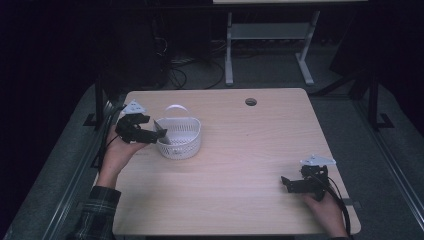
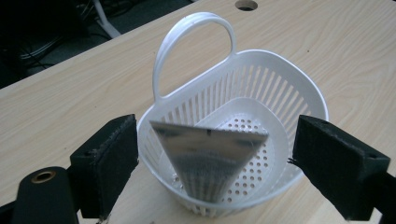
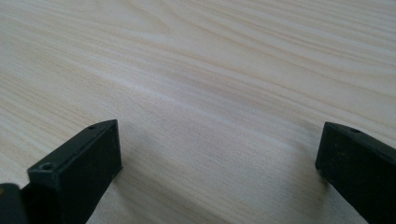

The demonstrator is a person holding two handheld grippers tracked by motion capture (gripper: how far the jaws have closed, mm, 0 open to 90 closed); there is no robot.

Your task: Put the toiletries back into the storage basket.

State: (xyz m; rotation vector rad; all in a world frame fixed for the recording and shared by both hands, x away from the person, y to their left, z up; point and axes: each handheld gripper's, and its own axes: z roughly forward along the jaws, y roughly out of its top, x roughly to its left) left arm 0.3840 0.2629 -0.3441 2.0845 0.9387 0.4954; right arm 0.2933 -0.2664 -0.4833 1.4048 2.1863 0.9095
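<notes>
High view sets the scene: a white slotted basket [image 1: 179, 137] with an upright loop handle stands on the left half of the pale wooden counter [image 1: 240, 165], and the left claw [image 1: 159, 133] hangs at its near-left rim, held in a hand whose plaid sleeve comes in from the bottom edge. Inside the basket a flat silvery sachet [image 2: 208, 161] leans on its point against the wall, top edge level with the rim (its printing is too blurred to read). Judging by how things lie, the drop into the basket looks done: the left claw's jaws stand wide on either side of the sachet's top and the pads do not press on it, so the packet rests on the basket alone. What seems left is to draw the left claw clear; whether more items are meant to follow cannot be told, since nothing else lies on the counter. The right claw [image 1: 284, 181] rests low at the near right corner, well apart from the basket, with its jaws spread and nothing between them. Left gripper view shows the sachet, the perforated floor and the gap between pads and foil, which from above is a dark smudge under the claw. Right gripper view [image 3: 219, 163] offers bare wood grain between its two black jaws.
</notes>
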